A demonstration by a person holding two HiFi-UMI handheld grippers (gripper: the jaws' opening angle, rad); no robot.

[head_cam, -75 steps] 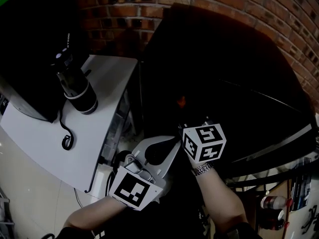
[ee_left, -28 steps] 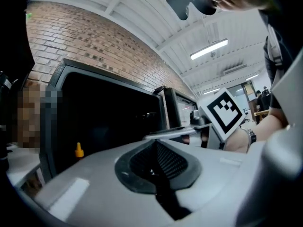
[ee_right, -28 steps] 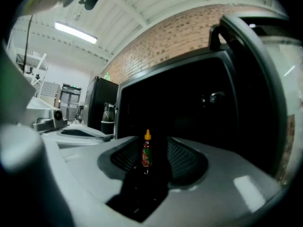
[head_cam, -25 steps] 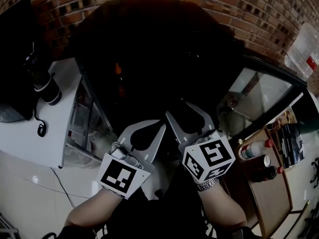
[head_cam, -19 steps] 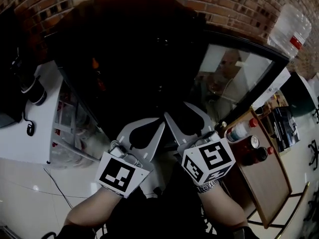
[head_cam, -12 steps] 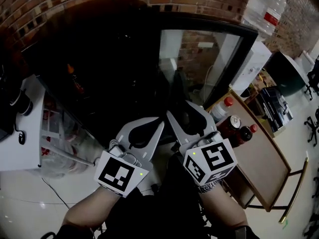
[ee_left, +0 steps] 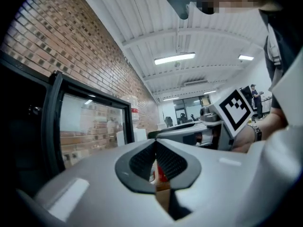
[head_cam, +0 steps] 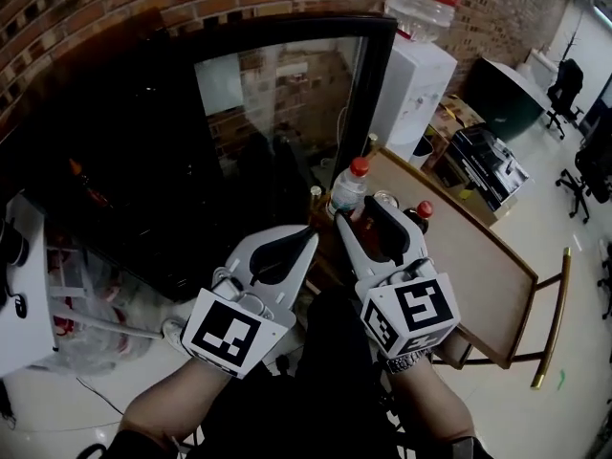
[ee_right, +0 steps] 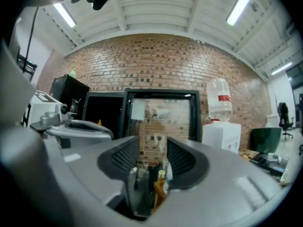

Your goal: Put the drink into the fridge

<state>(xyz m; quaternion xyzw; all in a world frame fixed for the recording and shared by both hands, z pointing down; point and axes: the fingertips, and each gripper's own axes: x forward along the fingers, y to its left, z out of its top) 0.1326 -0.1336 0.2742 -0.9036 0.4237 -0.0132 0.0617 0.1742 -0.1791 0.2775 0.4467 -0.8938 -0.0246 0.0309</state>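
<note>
Drinks cluster at the near end of a wooden table [head_cam: 488,266], at 1 o'clock in the head view. Among them are a clear bottle [head_cam: 349,187] with a red cap, a dark bottle [head_cam: 418,214] with a red cap at its 4 o'clock, and a can [head_cam: 385,199] between the two. None of them is inside the fridge [head_cam: 277,94], a black glass-door unit that fills 11 to 12 o'clock against the brick wall [head_cam: 115,8].

The right tongs [head_cam: 368,220] point at the drinks from just short of them. Their jaws are released and stand apart with nothing pinched. In the right gripper view the gap [ee_right: 152,145] frames the bottles beyond it, including a gold-capped bottle [ee_right: 162,175].

The left tongs [head_cam: 308,237] sit just beside the right pair, at their 9 o'clock. They are clenched tip to tip on nothing, as the left gripper view [ee_left: 155,143] shows.

A white water dispenser [head_cam: 413,79] stands at 1 o'clock, past the fridge.
</note>
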